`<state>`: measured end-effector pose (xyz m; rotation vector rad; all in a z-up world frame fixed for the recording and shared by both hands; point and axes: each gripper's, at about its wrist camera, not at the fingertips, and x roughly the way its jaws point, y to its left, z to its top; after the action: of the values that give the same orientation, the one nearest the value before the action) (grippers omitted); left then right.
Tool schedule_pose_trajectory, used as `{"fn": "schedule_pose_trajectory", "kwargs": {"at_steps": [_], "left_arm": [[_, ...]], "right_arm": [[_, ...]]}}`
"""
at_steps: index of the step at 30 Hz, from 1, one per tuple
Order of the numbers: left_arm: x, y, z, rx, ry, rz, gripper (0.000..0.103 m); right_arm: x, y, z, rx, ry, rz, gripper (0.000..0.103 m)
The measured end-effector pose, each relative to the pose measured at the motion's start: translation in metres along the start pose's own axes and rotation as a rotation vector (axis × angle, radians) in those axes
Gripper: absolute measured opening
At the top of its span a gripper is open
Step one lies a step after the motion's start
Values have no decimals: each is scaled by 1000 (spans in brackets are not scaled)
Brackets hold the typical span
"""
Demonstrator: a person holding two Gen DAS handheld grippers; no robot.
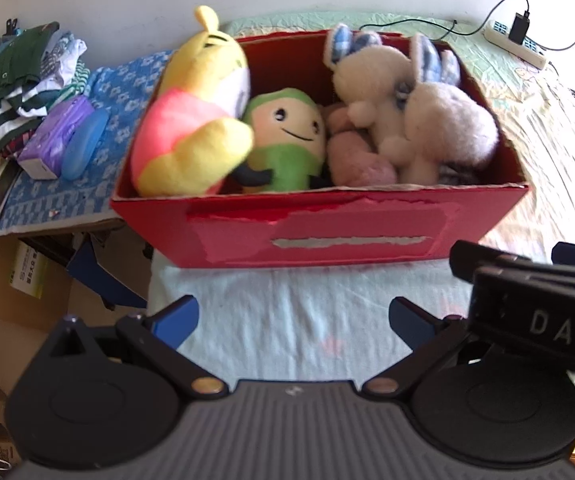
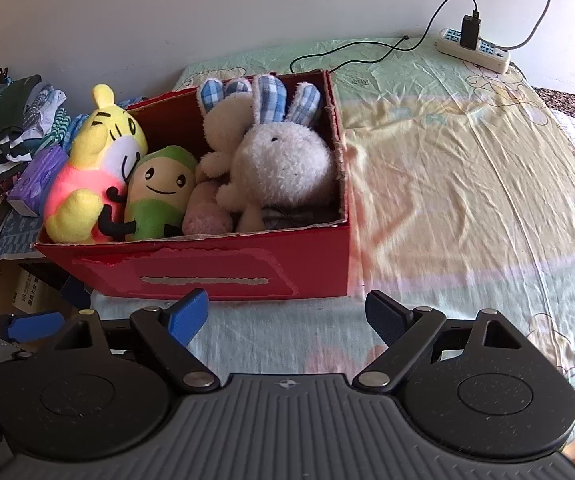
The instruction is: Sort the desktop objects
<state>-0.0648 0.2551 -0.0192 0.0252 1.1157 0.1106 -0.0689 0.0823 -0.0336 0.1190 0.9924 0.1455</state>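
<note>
A red cardboard box (image 1: 359,236) (image 2: 215,268) stands on the bed sheet and holds several plush toys: a yellow tiger in pink (image 1: 191,112) (image 2: 95,176), a green doll (image 1: 287,140) (image 2: 159,196), a pink plush (image 1: 359,160) (image 2: 207,212) and white rabbits with checked ears (image 1: 427,120) (image 2: 283,160). My left gripper (image 1: 293,320) is open and empty, in front of the box. My right gripper (image 2: 287,316) is open and empty, in front of the box's right corner. It also shows at the right edge of the left wrist view (image 1: 535,292).
Left of the box a blue patterned cloth (image 1: 119,92) carries a purple tissue pack (image 1: 55,140) (image 2: 35,184), a blue case (image 1: 85,144) and folded clothes (image 1: 27,76) (image 2: 11,132). Cardboard boxes (image 1: 27,280) sit below. A power strip (image 2: 475,48) with cables lies at the far right.
</note>
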Motion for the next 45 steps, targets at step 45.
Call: {"fn": "schedule_pose_trajectory", "kwargs": {"at_steps": [45], "left_arm": [[8,52,105,-98,-30,39,101]], "right_arm": [[29,38,106,-57,-25,63,84]]}}
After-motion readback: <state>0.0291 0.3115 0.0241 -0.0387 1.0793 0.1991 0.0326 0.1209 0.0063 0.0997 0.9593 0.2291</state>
